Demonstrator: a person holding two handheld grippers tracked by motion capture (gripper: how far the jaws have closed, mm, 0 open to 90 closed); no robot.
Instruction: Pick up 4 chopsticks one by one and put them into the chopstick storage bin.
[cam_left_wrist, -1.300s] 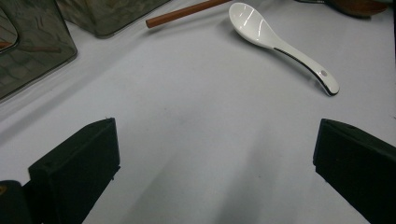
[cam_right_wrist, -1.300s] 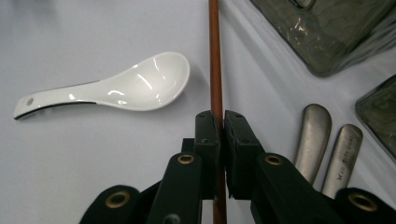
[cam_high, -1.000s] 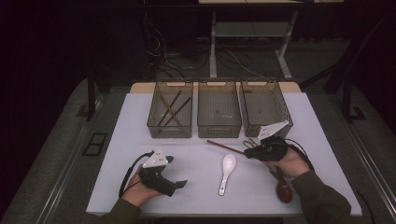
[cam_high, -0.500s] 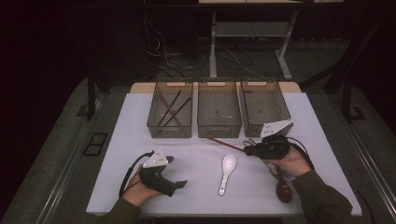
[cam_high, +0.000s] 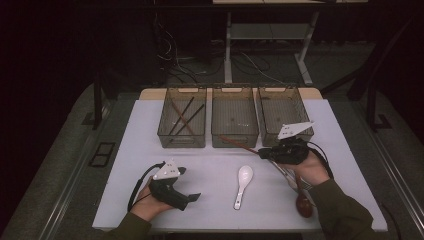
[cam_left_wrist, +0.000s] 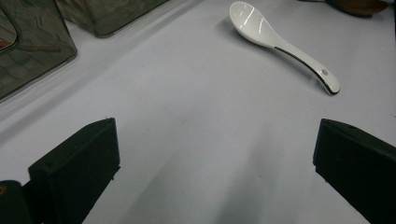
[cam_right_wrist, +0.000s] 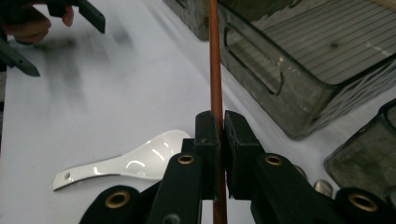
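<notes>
Right gripper (cam_high: 261, 151) is clamped tight on a thin reddish-brown wooden chopstick (cam_right_wrist: 215, 70); in the right gripper view the stick runs straight up between the two black pads, pinched near its lower part. From the high view the chopstick (cam_high: 240, 145) is lifted off the white table (cam_high: 150, 130), slanting up and left from the jaws, its far tip over the front edge of the middle smoky clear plastic bin (cam_high: 234, 116). Left gripper (cam_high: 195, 196) sits low at the near-left of the table, jaws spread wide with nothing between them, only bare tabletop in its own view. White ceramic soup spoon (cam_high: 242, 182) lies flat on the table between the two grippers, bowl end away from the person. Left bin (cam_high: 183, 118) holds a few dark sticks. A dark brown wooden spoon (cam_high: 302, 202) lies just beside the right forearm.
</notes>
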